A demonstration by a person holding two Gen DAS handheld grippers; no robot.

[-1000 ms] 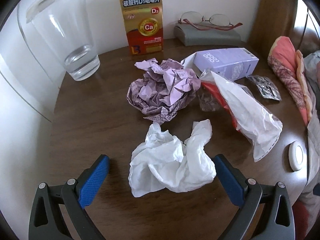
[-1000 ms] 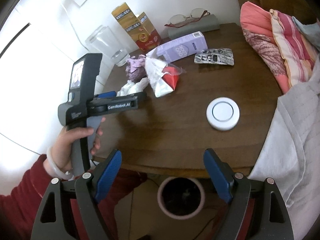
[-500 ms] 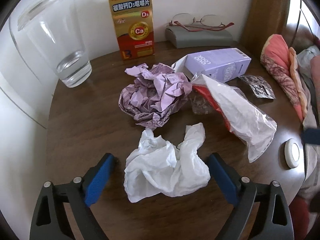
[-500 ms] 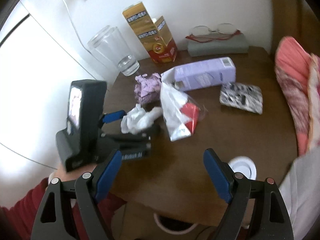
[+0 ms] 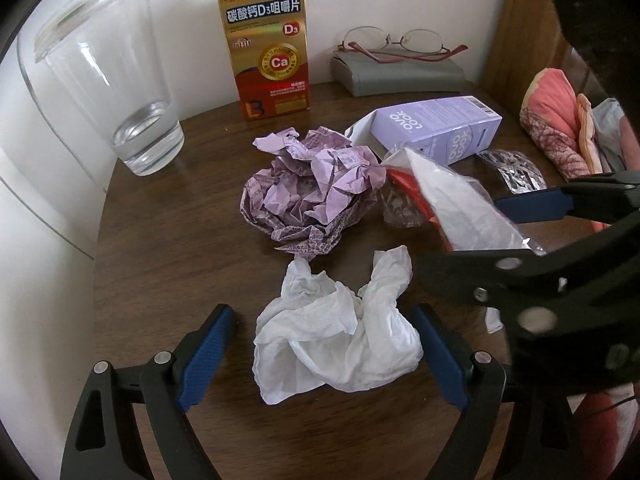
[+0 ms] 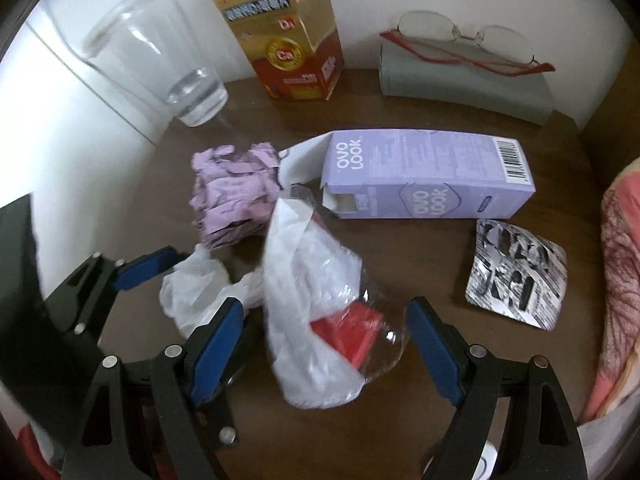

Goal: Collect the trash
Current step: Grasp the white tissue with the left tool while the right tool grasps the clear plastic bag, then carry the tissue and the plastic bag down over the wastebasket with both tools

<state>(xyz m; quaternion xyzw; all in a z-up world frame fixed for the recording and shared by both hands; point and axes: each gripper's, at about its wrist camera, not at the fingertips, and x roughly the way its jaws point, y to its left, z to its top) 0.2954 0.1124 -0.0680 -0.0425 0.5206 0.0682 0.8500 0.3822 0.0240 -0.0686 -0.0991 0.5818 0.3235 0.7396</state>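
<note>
A crumpled white tissue lies on the dark wooden table between the jaws of my open left gripper, not gripped. A clear plastic bag with a red piece inside lies between the jaws of my open right gripper. Behind them are a crumpled purple paper, an open purple carton on its side and an empty foil blister pack. The right gripper shows at the right of the left wrist view, the left gripper at the left of the right wrist view.
A glass of water stands back left. A gold and red calcium box stands against the wall. Red-framed glasses rest on a grey case. Patterned bedding lies past the table's right edge.
My right gripper has swung from the table's front edge in over the table and now straddles the plastic bag. My left gripper has edged forward around the tissue.
</note>
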